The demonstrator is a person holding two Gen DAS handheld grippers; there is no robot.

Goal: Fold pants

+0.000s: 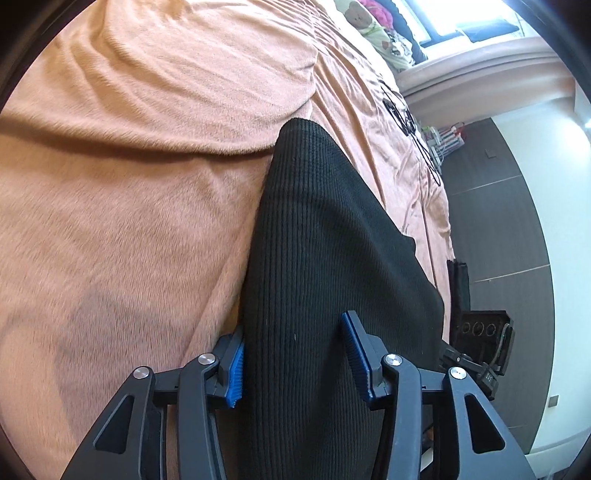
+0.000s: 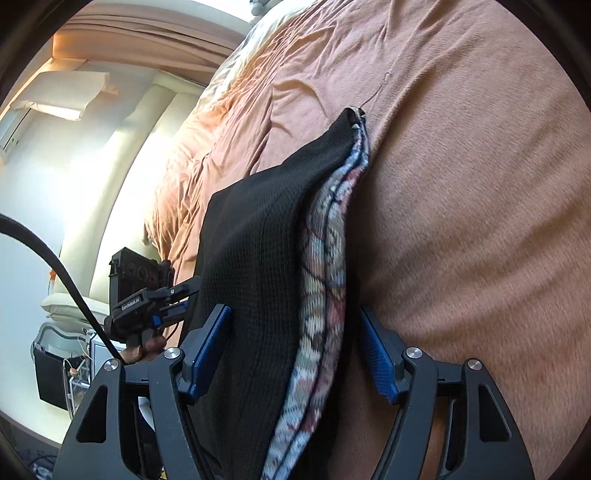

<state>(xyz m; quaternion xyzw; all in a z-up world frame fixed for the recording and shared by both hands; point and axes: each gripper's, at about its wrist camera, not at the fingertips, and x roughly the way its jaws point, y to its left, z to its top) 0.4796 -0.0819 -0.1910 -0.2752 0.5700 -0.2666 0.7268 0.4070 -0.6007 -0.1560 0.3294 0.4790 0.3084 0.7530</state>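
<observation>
**A:** Your black ribbed knit pants (image 1: 325, 258) run up the middle of both wrist views, draped over the peach fleece blanket (image 1: 129, 203) on the bed. In the right wrist view the fabric is doubled, and a pale patterned lining (image 2: 325, 266) shows along its right edge.

**B:** How will they handle?

**A:** My guess is soft, limp and fairly light, with a thick knit that sags and bunches rather than holding a crease. Take hold at an edge or a corner where both layers meet, so you carry the lining along with the black face.

**B:** And my grip now?

**A:** Your left hand-held gripper (image 1: 295, 365) stands part open. The cloth lies between its blue pads; the left pad touches the cloth edge, while the right pad sits on top of it, so I cannot say it pinches. Your right hand-held gripper (image 2: 295, 354) is wider, with the doubled fabric filling the gap and touching both pads; whether it presses I cannot tell. Your other tool shows at the lower left of that view.

**B:** The surroundings?

**A:** The blanket is plush and wrinkled, so expect drag. Soft toys (image 1: 369, 22) and a bright window sit at the upper right of the left view, a dark cable (image 1: 406, 118) lies on the bed's edge, and grey floor runs down the right.
</observation>
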